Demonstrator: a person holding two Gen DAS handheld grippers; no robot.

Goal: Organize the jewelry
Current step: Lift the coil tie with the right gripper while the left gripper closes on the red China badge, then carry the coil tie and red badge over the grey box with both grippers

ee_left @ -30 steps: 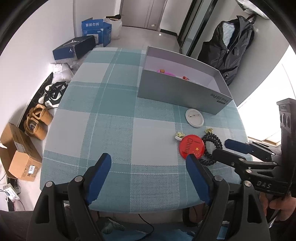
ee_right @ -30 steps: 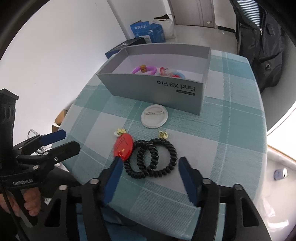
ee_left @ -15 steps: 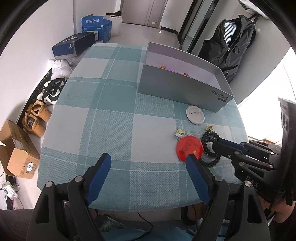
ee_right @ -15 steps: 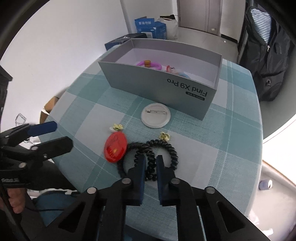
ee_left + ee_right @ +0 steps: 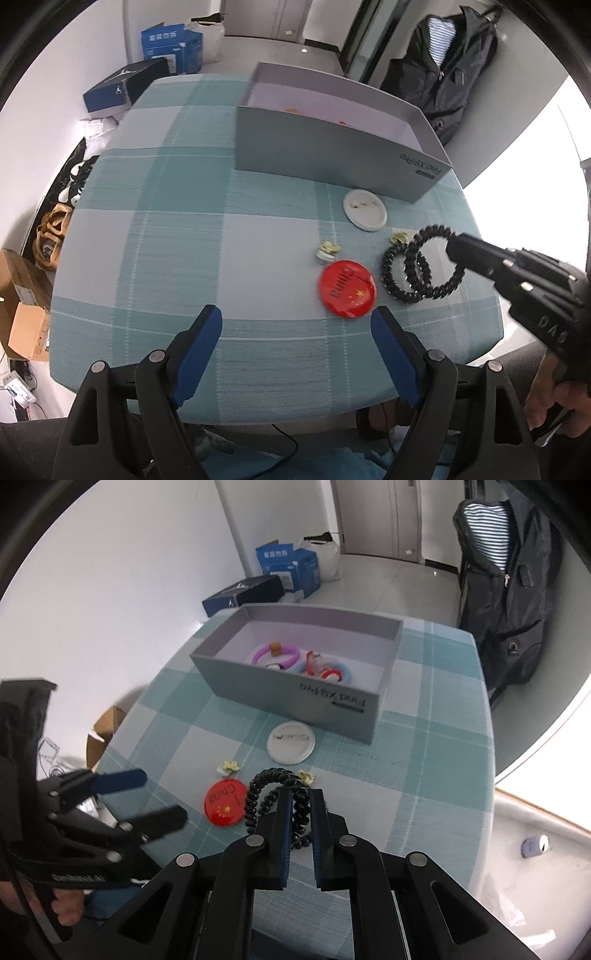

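My right gripper (image 5: 300,805) is shut on a black spiral hair tie (image 5: 273,779) and lifts it off the checked table; it also shows in the left wrist view (image 5: 432,236), where a second black tie (image 5: 397,275) still hangs with it. A red "China" badge (image 5: 347,288) lies beside them. A white round badge (image 5: 365,209) and two small yellow flower pieces (image 5: 328,249) lie near the grey box (image 5: 332,155). The box holds a pink ring and other trinkets (image 5: 275,653). My left gripper (image 5: 299,354) is open and empty above the table's near edge.
The table edge (image 5: 258,417) is close below my left gripper. Cardboard boxes and shoes (image 5: 48,236) lie on the floor to the left. A black jacket (image 5: 509,590) hangs behind the table. Blue boxes (image 5: 288,568) stand on the floor beyond.
My right gripper closed on the black hair tie and raised it off the table. The red badge slid slightly. My left gripper stayed open and drew a little closer.
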